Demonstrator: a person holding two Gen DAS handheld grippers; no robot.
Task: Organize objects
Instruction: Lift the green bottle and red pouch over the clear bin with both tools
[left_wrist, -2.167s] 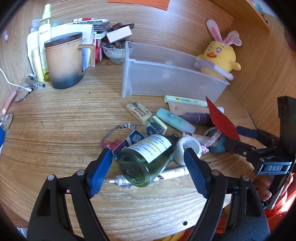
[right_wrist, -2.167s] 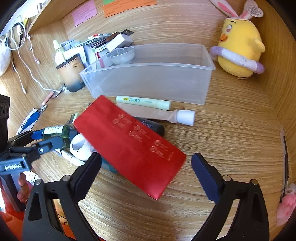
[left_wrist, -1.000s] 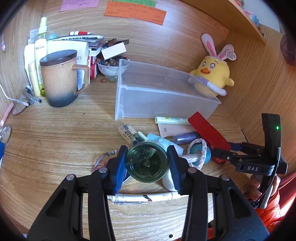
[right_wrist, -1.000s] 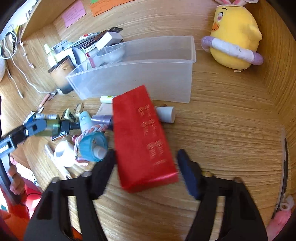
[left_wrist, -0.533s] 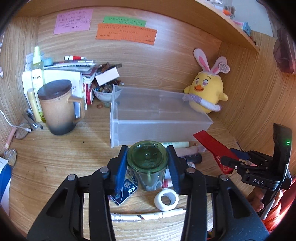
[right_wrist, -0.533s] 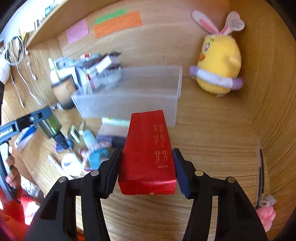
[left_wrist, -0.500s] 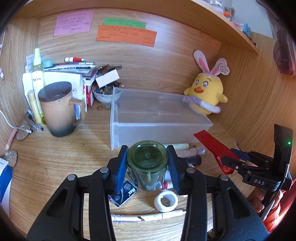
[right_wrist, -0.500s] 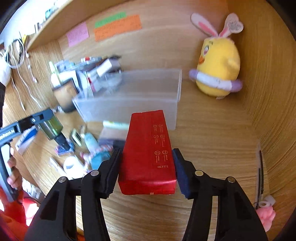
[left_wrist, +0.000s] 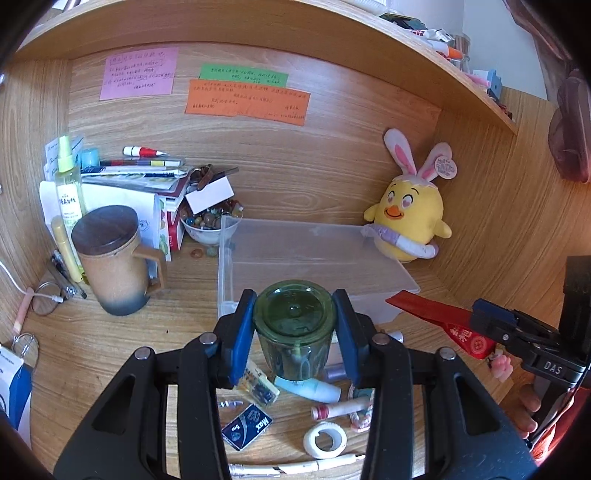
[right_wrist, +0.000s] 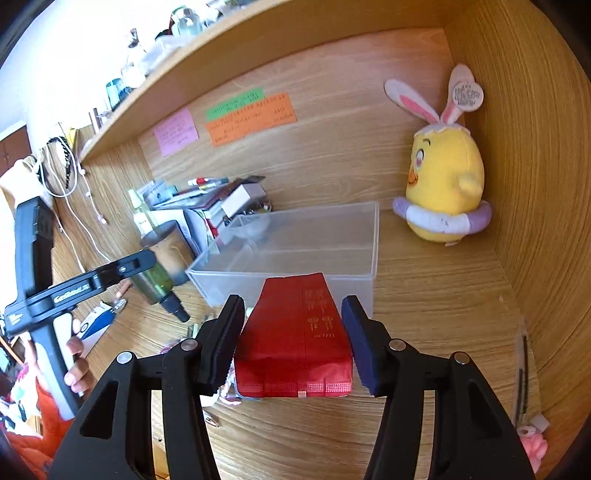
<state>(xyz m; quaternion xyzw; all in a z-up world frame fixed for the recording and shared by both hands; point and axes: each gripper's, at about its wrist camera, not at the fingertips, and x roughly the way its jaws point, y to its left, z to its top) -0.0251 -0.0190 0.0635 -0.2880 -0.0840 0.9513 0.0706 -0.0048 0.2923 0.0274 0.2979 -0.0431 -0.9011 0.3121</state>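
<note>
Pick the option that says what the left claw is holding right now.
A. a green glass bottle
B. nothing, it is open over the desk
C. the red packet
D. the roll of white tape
A. In the left wrist view the left claw has its blue pads pressed on both sides of the green glass bottle, lifted above the desk clutter; the red packet sits in the right claw.

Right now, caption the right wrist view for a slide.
Right gripper holds red packet before the empty clear bin.
</note>
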